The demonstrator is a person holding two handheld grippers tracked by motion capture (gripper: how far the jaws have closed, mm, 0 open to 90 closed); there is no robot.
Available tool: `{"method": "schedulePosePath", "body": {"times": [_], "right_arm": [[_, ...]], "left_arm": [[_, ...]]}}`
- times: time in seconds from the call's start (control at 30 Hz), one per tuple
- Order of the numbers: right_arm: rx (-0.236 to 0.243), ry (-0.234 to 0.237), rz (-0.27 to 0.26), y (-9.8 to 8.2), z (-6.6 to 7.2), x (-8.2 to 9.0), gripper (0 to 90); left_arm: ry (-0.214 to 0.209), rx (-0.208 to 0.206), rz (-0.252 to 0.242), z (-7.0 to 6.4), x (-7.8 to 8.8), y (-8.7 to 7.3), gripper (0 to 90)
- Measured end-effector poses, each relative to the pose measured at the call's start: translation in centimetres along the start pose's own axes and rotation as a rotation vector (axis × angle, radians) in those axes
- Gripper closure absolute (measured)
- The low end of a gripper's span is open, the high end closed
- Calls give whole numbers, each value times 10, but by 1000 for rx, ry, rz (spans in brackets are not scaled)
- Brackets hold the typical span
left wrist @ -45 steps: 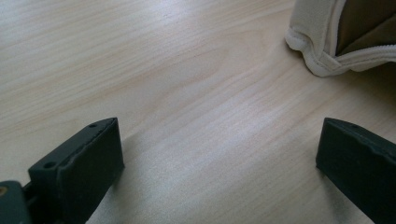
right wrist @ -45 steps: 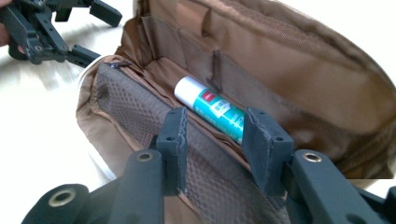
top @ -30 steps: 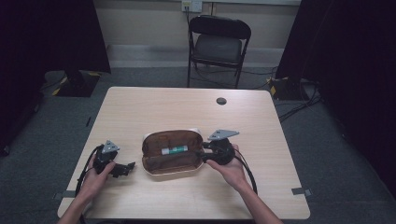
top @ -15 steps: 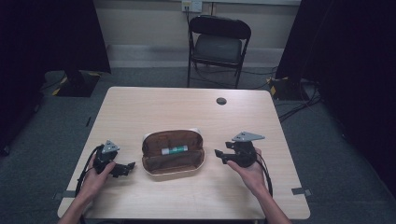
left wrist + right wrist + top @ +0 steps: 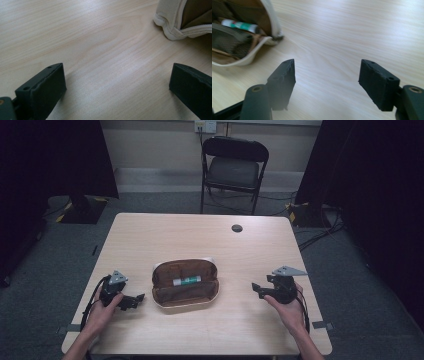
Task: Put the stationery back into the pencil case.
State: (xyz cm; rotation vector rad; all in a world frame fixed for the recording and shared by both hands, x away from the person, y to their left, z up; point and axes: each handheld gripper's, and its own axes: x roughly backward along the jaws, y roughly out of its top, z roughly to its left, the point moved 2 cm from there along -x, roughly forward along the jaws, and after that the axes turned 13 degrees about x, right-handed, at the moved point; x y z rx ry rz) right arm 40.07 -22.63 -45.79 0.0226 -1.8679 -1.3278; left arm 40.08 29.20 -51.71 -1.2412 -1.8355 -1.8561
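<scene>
Holding the left gripper (image 5: 137, 299) low over the table (image 5: 200, 240) at the near left, jaws wide, bare wood between them, aimed toward the pouch (image 5: 186, 301) just beyond. Holding the right gripper (image 5: 256, 290) at the near right, well apart from the pouch, jaws having just been opening and now wide, nothing between them. Finding the pouch mid-table between the two, unzipped and lying open, cream piping round the rim, brown lining, with a white-and-green tube (image 5: 186, 280) lying inside. Judging it light and soft: likely to sag and fold if lifted by one side, and to slide on the smooth wood if pushed rather than pinched. Best taken at the piped rim or a zip end, on the doubled, stiffer cloth; better still with one gripper at each end, keeping the mouth level and the tube from rolling out. Judging the tube hard, round and slippery, so pinching across its middle. Farther off, a small dark disc (image 5: 237, 228) near the far edge, then a folding chair (image 5: 234, 170) behind.
</scene>
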Motion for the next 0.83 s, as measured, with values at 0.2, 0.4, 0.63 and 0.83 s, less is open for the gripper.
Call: {"method": "schedulePosePath", "body": {"times": [0.2,0.4,0.63,0.83], "right_arm": [[-43,-77,66,-27,-23,2,230],[-83,-133,141,-49,-42,-5,189],[-90,-201,171,-63,-49,-11,169],[-89,-226,139,-66,-51,-14,138]], "left_arm": [[1,-4,3,0,0,0,0],[0,-5,5,1,0,0,0],[0,-6,5,1,0,0,0],[0,-9,5,1,0,0,0]]}}
